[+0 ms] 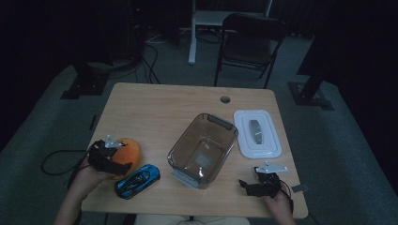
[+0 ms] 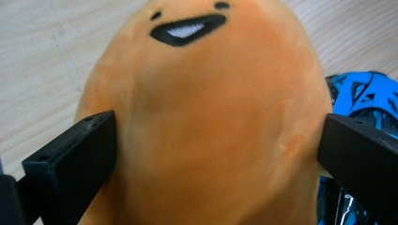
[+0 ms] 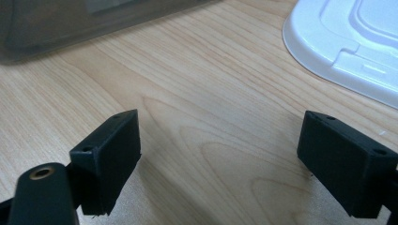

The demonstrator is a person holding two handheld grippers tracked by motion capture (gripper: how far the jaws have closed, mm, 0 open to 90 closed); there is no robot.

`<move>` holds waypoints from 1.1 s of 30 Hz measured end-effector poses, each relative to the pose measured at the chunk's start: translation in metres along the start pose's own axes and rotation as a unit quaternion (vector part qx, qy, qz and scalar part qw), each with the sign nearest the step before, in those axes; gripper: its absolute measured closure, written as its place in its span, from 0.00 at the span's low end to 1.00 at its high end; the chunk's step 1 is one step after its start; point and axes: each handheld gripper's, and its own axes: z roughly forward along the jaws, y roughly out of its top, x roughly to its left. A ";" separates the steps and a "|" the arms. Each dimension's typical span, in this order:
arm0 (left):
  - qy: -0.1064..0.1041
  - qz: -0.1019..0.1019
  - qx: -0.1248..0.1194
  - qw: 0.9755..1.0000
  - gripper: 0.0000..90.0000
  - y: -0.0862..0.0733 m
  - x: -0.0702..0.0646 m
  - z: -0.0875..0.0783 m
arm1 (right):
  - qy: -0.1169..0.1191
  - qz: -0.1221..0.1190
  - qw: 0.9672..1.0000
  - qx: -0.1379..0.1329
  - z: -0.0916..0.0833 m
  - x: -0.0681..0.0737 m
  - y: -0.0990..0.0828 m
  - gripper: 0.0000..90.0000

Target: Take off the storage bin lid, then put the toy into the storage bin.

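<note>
orange plush (image 2: 206, 117) fills the space between our left gripper (image 1: 123, 160)'s jaws, and in the left gripper view both black pads sit right against its flanks without yet denting them much, so we judge the grasp as bracketing the toy rather than firmly clenched on it. the plush rests on the desk (image 1: 159, 105) near its front left corner, touching or just beside the blue toy car (image 1: 137, 181). to do this step well we close slowly and evenly, since the soft body will squash and could squirm out to one side; we keep the jaws low on its widest part and centred. when lifting we go straight up first so the car is not dragged along. the likely goal is the clear plastic bin (image 1: 202, 149) at mid-desk, its white lid (image 1: 256, 133) lying apart to the right. our right gripper (image 1: 244, 183) rests spread wide over bare wood near the front right edge, holding nothing, and can steady the bin if it slides.
</note>
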 end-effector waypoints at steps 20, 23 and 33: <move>0.000 -0.027 -0.040 0.999 0.43 -0.026 0.000 0.005 | -0.003 0.009 1.000 -0.001 -0.001 -0.002 -0.001 0.15; -0.007 -0.031 -0.044 0.999 0.47 -0.025 0.002 0.002 | -0.006 0.004 1.000 0.000 -0.001 -0.001 -0.001 0.15; -0.039 -0.045 -0.062 0.996 0.68 -0.021 0.016 -0.010 | -0.023 -0.013 1.000 0.008 0.001 0.004 0.000 0.15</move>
